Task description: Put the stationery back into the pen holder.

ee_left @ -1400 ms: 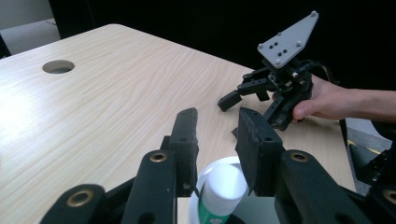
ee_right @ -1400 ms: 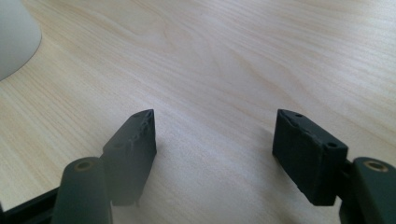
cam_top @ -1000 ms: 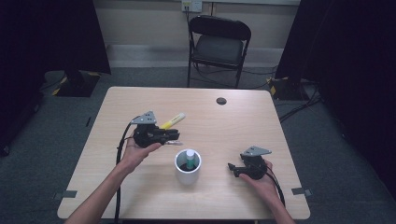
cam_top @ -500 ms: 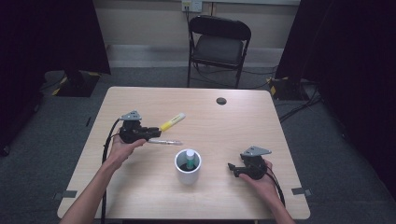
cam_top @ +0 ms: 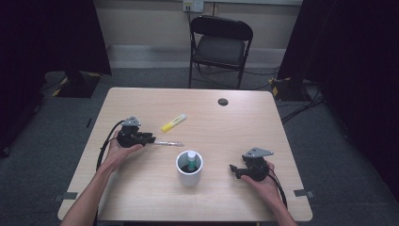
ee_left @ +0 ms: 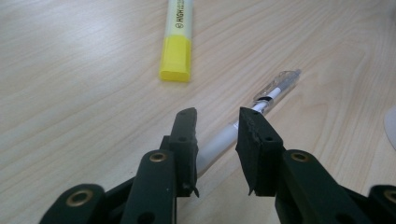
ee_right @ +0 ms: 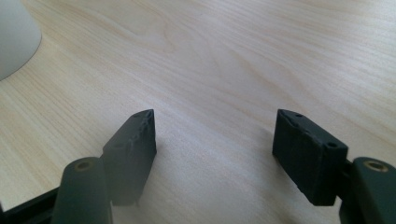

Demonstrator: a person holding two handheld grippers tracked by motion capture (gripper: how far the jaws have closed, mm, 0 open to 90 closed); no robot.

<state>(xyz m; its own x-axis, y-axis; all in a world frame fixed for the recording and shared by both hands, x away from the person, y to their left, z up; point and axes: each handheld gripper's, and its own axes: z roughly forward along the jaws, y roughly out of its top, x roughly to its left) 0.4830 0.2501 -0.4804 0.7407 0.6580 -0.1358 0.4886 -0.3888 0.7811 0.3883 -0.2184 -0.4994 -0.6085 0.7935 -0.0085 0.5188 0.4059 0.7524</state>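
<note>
Left gripper [ee_left: 215, 128] straddling clear pen [ee_left: 261, 100] left of white cup [cam_top: 189, 168], jaws apart, not clamped.
Pen looks light, stiff, slick; best pinched mid-barrel. Yellow highlighter [cam_top: 173, 122] beyond pen from cup. Cup holds one green-and-white capped item, upright. Right gripper [cam_top: 240, 171] right of cup, jaws wide, empty.

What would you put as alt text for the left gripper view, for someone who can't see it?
The left tool sits low over a pale wooden table, its two black jaws a little apart on either side of a clear pen that runs away up to the right. A yellow highlighter lies just beyond the jaws, apart from the pen.
</note>
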